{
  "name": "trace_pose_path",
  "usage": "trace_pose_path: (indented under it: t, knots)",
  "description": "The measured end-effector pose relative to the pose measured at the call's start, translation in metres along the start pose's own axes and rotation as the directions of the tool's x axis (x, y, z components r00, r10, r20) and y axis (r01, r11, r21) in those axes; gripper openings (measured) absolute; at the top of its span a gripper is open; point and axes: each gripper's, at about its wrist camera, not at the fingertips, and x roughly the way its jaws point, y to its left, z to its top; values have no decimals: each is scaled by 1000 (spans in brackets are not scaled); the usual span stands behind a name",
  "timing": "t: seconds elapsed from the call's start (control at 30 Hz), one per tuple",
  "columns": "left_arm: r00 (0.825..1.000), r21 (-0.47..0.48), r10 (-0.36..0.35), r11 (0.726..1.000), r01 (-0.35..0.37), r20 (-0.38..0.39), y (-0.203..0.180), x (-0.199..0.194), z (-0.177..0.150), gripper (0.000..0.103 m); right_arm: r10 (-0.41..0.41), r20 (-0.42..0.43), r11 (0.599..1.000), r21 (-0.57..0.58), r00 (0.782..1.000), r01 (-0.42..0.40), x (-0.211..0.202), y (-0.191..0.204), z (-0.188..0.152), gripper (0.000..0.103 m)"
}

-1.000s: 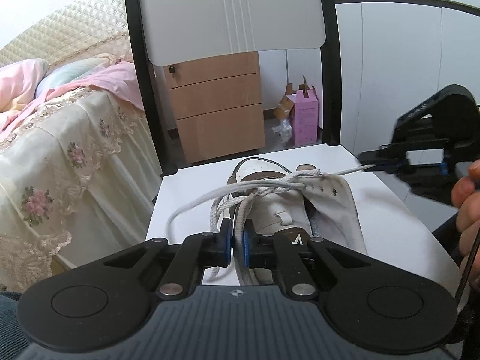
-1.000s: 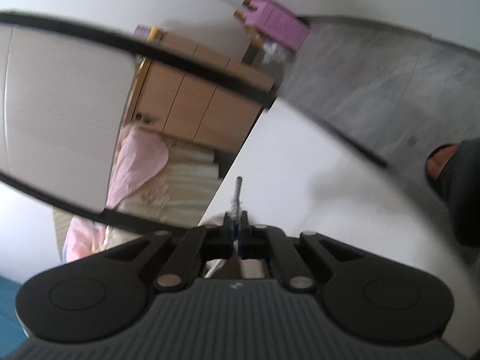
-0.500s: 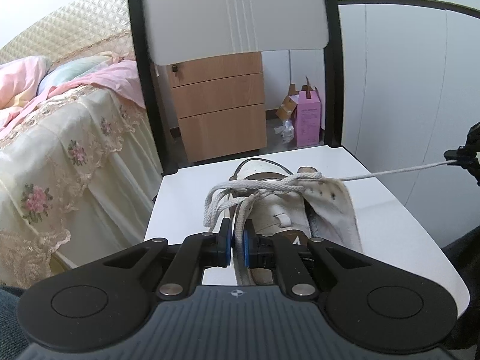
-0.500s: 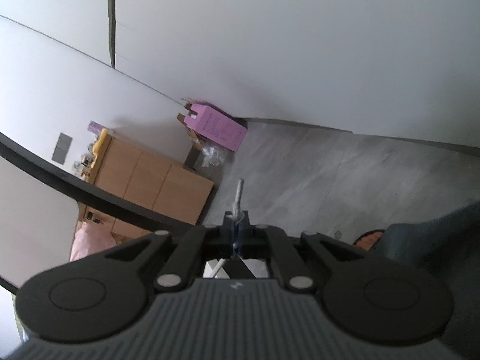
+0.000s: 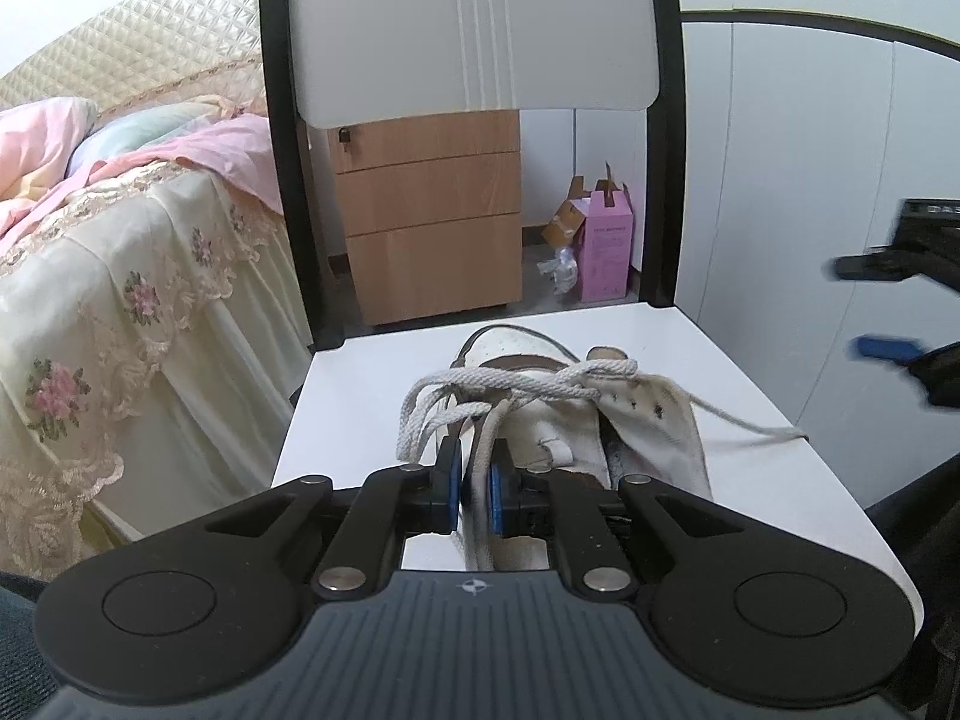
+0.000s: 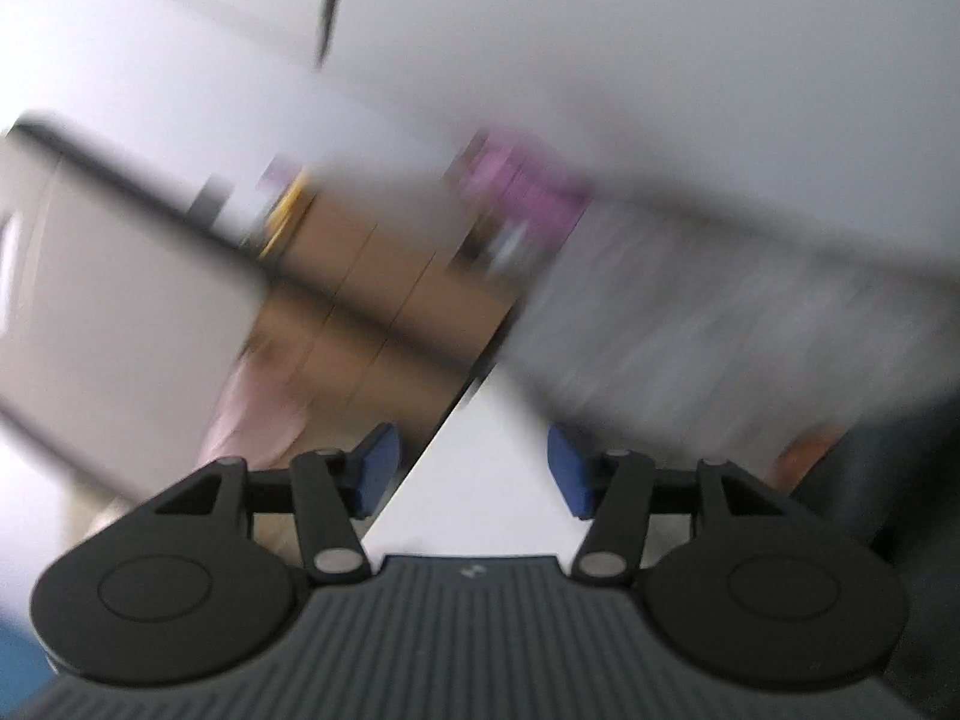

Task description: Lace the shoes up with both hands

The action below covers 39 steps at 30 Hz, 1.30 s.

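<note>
Bedroom furniture fills the background of the left wrist view: a bed under a floral cream cover and pink bedding, a wooden drawer unit, and a pink carton on the floor by the wall. A white chair with a black frame carries a white shoe on its seat. The left gripper is nearly closed, its blue pads pinching a strand of the white shoelace that rises out of the tangle over the shoe's tongue. The shoe lies directly ahead of that gripper, heel end away from it. A loose end of the lace trails off the shoe's right flap and rests slack on the seat near the chair's right edge. At the right margin the right gripper appears blurred, its two fingers spread apart, above and beyond the loose lace end and not touching it.

Motion blur smears the right wrist view, leaving only vague shapes of the drawer unit, the pink carton and the white seat of the chair. The right gripper has its jaws opening wide, blue pads well apart, with nothing between them. Neither shoe nor lace can be made out in this view.
</note>
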Motion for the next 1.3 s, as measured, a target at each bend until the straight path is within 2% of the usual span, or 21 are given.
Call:
trace_pose_path:
  t: [0.07,0.13,0.2,0.27,0.37,0.43,0.47,0.5,0.57,0.7,1.0,1.17,1.3]
  knots:
    - [1000,6,-1,1000,1,7,-1,0,0,11,102,-166,994,53,981,-95,19,6,-23,57]
    - [1000,10,-3,1000,3,14,0,0,0,11,154,-282,986,103,947,-130,36,11,-45,57]
    - [1000,6,-4,1000,4,19,2,-1,0,11,161,-335,984,123,928,-126,49,16,-61,57]
    - [1000,-19,-22,1000,23,15,7,0,1,11,153,-342,982,154,927,-106,59,16,-68,57]
    - [999,-31,-35,999,36,16,10,0,1,11,95,-309,986,158,946,-48,64,13,-69,57]
    - [999,-27,-41,999,41,28,9,-2,1,11,58,-280,989,149,958,-16,65,13,-68,51]
    - [998,-22,-43,999,44,38,8,-2,1,11,53,-269,989,148,962,-14,65,12,-68,41]
    - [998,-15,-38,999,38,48,7,-4,1,10,50,-257,989,147,965,-12,65,11,-68,25]
    - [998,-8,-30,1000,30,49,6,-3,1,9,22,-250,995,97,968,2,66,13,-65,3]
    - [999,3,-15,1000,15,47,4,-3,1,9,23,-211,999,37,977,-15,61,16,-57,3]
    - [999,-6,11,1000,-11,36,5,-5,1,8,-76,-97,997,26,992,79,44,-6,-27,3]
    - [999,-14,19,1000,-18,32,5,-6,1,8,-153,-16,987,47,988,154,29,-24,-3,3]
    - [1000,-18,14,1000,-14,28,6,-6,2,8,-208,-17,978,12,978,209,26,-33,4,2]
